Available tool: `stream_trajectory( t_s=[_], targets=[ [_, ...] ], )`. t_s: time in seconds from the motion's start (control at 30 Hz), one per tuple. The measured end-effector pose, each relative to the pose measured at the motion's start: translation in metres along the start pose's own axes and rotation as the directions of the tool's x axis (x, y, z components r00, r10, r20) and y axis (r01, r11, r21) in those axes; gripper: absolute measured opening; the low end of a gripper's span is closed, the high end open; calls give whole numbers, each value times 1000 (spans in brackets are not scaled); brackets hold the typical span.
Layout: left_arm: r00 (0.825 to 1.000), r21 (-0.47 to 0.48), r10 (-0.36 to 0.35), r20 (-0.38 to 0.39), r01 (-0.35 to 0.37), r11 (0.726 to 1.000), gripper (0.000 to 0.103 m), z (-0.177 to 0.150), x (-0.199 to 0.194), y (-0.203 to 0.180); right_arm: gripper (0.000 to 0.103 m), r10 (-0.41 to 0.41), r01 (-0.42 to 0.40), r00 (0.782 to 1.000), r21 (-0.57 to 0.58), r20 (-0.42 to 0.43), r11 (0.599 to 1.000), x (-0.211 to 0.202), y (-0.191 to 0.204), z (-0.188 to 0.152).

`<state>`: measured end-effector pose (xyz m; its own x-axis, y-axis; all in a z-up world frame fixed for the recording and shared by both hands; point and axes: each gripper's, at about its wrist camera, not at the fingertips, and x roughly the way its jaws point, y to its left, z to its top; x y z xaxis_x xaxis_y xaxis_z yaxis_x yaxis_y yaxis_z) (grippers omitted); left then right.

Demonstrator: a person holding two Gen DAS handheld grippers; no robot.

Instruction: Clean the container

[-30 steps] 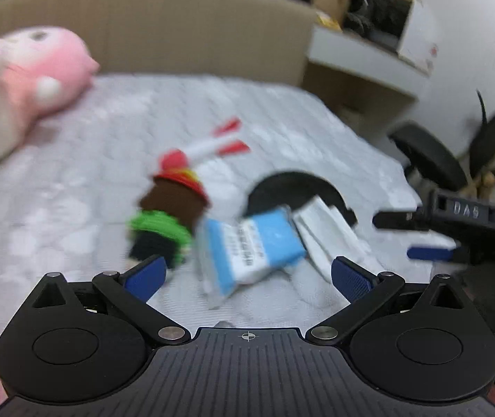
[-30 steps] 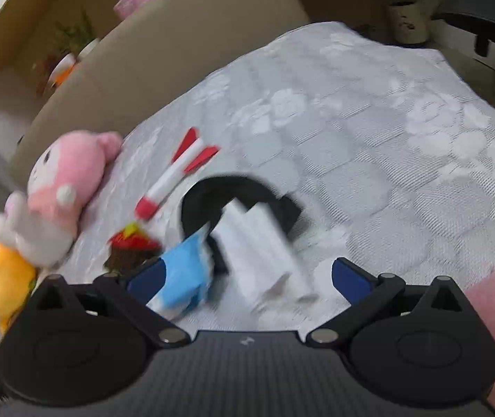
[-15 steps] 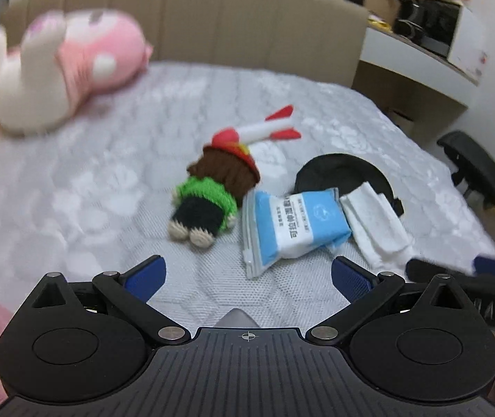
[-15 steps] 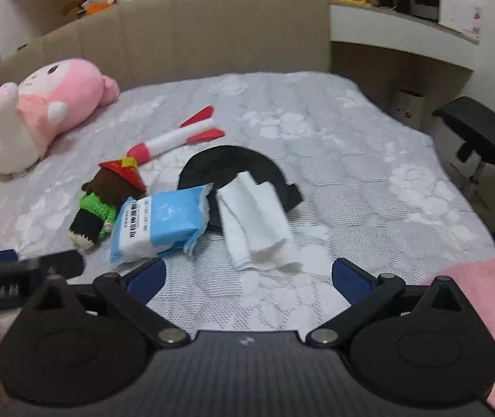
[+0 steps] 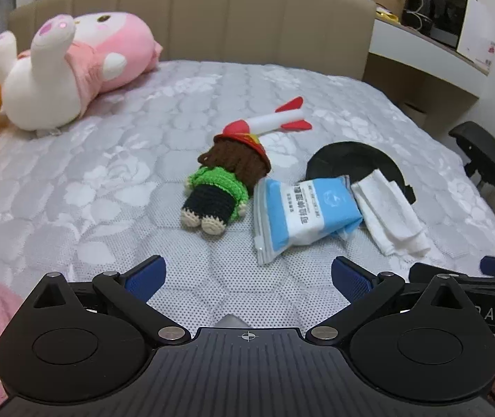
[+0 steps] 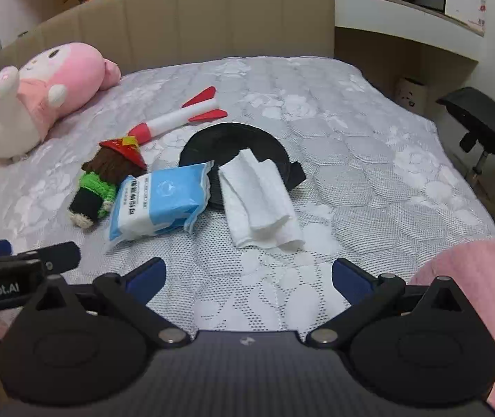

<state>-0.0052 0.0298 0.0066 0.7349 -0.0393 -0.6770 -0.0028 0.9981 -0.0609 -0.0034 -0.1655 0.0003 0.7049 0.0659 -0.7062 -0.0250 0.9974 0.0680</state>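
Note:
A shallow black round container (image 6: 228,139) lies on the grey quilted bed; it also shows in the left wrist view (image 5: 346,160). A folded white cloth (image 6: 259,199) lies partly over its near rim, seen in the left wrist view too (image 5: 388,213). A blue-and-white wipes pack (image 6: 159,203) lies to its left, touching the container (image 5: 305,215). My left gripper (image 5: 247,276) is open and empty above the bed's near part. My right gripper (image 6: 247,276) is open and empty, a little short of the cloth.
A crocheted doll (image 5: 225,182) lies left of the wipes pack. A red-and-white toy rocket (image 6: 179,116) lies behind it. A pink plush (image 5: 73,66) rests by the beige headboard (image 5: 212,17). A black chair (image 6: 484,125) stands right of the bed.
Both grippers have pulled back and steadied from a blurred swing. The bed objects now sit further off and sharper. Nothing on the bed has moved.

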Motion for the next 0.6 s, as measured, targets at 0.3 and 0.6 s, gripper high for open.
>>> stream_trajectory(
  t_s=[0.3, 0.6],
  targets=[
    [1000, -1, 2, -24, -2, 1000, 103, -1, 2, 1, 103, 20, -20, 1000, 19, -22, 1000, 2, -5, 1],
    [999, 2, 0, -33, 0, 1000, 103, -2, 3, 1, 103, 16, -16, 999, 18, -36, 1000, 3, -6, 1]
  ],
)
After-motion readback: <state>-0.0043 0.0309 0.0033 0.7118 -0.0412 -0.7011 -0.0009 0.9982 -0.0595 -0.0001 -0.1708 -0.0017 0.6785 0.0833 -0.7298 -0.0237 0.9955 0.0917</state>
